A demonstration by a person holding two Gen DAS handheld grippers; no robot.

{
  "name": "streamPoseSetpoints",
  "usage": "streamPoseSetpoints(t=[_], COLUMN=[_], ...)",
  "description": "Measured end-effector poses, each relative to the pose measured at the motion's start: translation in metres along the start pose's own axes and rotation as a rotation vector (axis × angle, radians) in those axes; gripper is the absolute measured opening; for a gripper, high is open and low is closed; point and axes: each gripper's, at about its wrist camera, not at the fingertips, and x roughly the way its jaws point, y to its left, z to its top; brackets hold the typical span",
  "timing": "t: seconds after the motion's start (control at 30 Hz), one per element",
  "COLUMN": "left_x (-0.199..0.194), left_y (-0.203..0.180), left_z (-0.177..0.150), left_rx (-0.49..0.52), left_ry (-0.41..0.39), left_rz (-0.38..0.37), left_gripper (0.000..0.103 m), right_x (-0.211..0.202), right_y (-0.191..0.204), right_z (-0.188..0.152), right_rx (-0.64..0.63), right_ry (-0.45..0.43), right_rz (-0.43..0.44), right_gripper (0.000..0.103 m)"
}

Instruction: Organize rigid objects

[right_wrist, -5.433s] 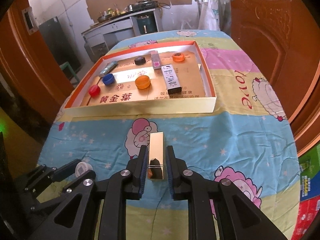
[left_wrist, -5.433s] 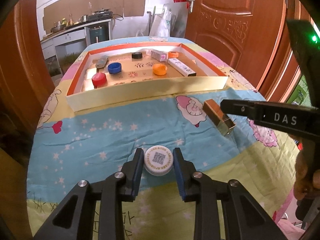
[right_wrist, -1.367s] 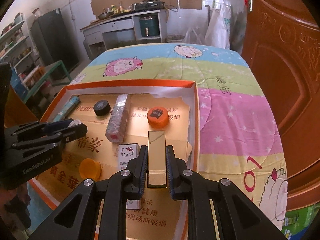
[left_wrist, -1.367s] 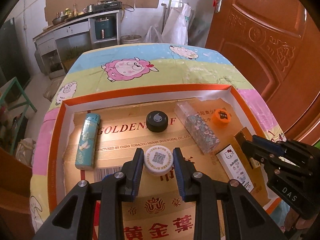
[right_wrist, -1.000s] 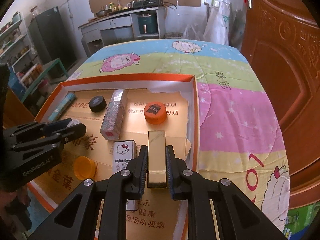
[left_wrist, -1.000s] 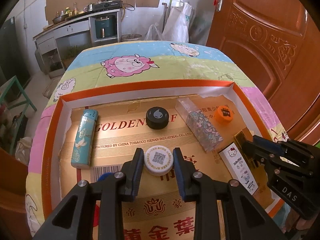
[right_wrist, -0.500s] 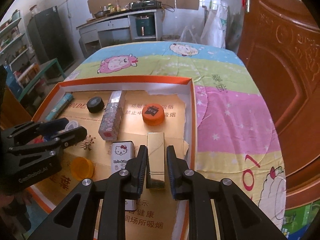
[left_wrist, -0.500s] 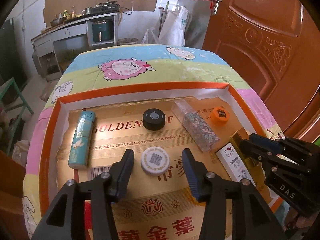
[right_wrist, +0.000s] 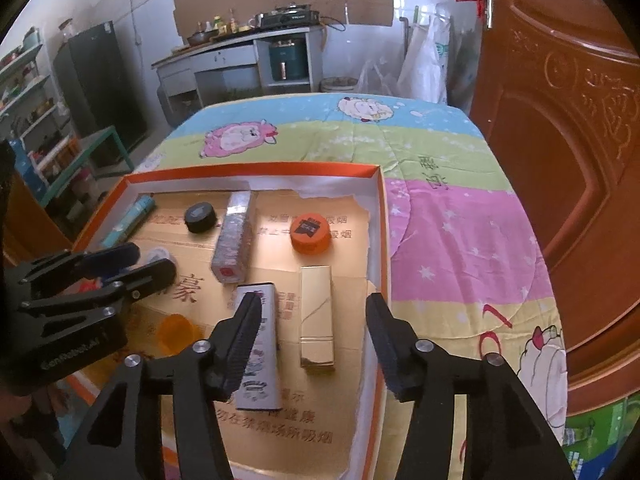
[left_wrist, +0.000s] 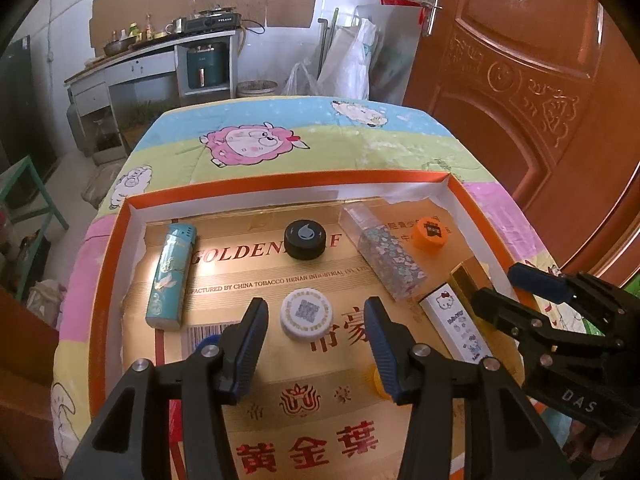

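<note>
A shallow orange-rimmed cardboard tray [left_wrist: 280, 184] [right_wrist: 256, 169] lies on a sheep-print cloth. My left gripper [left_wrist: 314, 340] is open over the tray; a white cap with a QR code [left_wrist: 306, 317] lies on the floor between its fingers. My right gripper [right_wrist: 310, 334] is open; a gold box [right_wrist: 316, 316] [left_wrist: 468, 286] lies flat between its fingers near the tray's right wall. The right gripper also shows in the left wrist view [left_wrist: 516, 288], and the left gripper in the right wrist view [right_wrist: 136, 264].
In the tray lie a teal lighter [left_wrist: 171, 276], a black cap [left_wrist: 305, 239], a floral box [left_wrist: 390, 262], an orange cap [left_wrist: 431, 232], a Hello Kitty box [right_wrist: 258, 344] and an orange cup [right_wrist: 174, 334]. A wooden door [left_wrist: 540, 100] stands right.
Both grippers carried their objects from the cloth into the tray, then opened. The white cap and the gold box now lie free on the tray floor.
</note>
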Motion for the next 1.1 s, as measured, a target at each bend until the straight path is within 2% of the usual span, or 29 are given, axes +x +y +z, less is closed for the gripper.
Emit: streamPoseSetpoints(t=[0.33,0.43,0.8,1.1], left_x=[-0.024,-0.036,-0.08,-0.113], left_y=[-0.005,-0.006,-0.018,-0.021], left_z=[-0.005,-0.01,-0.029,-0.048], left_rx=[-0.002,-0.022,-0.028,-0.078], left_ry=[-0.033,-0.049,-0.105,-0.16], left_rz=[0.008,0.024,0.052,0.087], left_gripper=[0.05,0.05,0.05,0.05], right_x=[-0.026,-0.035,-0.071,-0.104], right_y=[0.005,0.008,0.016,0.022], right_z=[-0.004,-0.007,-0.024,-0.038], right_rx=[0.012,0.02,0.054,0.06], right_ry=[-0.039,-0.049,-0.086,-0.112], right_rz=[-0.013,-0.018,-0.041,-0.065], right_gripper=[0.063,0.07,0.071,0.071])
